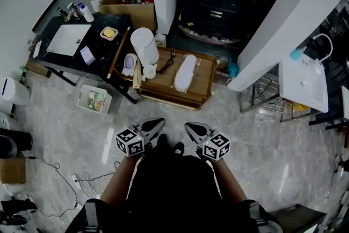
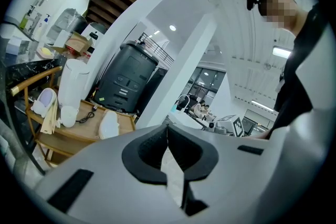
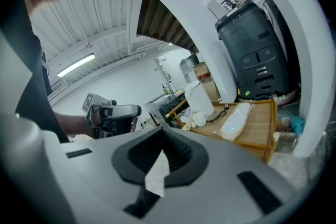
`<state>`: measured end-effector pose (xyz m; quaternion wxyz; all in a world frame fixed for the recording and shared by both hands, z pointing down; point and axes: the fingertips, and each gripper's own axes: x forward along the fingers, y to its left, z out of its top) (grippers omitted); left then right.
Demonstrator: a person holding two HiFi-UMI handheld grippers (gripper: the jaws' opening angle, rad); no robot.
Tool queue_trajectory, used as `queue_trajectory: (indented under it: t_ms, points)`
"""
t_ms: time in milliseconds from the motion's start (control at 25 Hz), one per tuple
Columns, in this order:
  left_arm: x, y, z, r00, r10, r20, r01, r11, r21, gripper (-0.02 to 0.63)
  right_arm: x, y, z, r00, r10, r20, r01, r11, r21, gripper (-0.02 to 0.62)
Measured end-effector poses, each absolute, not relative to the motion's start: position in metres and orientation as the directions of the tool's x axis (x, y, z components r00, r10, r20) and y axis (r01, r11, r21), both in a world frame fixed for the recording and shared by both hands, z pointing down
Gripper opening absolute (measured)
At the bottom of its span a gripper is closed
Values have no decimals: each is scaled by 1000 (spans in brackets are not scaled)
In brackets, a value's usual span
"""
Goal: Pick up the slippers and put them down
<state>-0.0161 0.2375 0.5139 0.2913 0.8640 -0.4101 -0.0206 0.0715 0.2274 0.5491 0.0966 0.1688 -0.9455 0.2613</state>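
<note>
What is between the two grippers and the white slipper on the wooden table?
In the head view, only bare grey floor and the wooden table's front edge lie between the left gripper, the right gripper and the white slipper.

Open floor (image 1: 256, 144) fronts table (image 1: 205, 71); canister (image 1: 144, 46) flanks slipper (image 1: 184, 72).

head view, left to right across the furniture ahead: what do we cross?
sink → lilac slipper → white jug → cable → white slipper → basin
</note>
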Motion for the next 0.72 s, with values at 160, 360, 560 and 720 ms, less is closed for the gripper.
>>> queue_trajectory:
  t_ms: [160, 360, 560, 720]
  points:
    - [-10, 235, 517, 670, -714, 202, -688, -497, 529, 12, 80, 228, 550, -919, -279, 279, -383, 800, -461, 8]
    - [-2, 226, 520, 686, -700, 195, -673, -510, 536, 12, 92, 220, 553, -907, -299, 297, -410, 790, -456, 8]
    - [-3, 211, 522, 703, -685, 192, -660, -527, 535, 12, 95, 209, 554, -895, -329, 300, -437, 777, -453, 8]
    - [-8, 195, 520, 714, -674, 190, -652, -540, 533, 14, 92, 198, 554, -889, -348, 298, -453, 766, -456, 8]
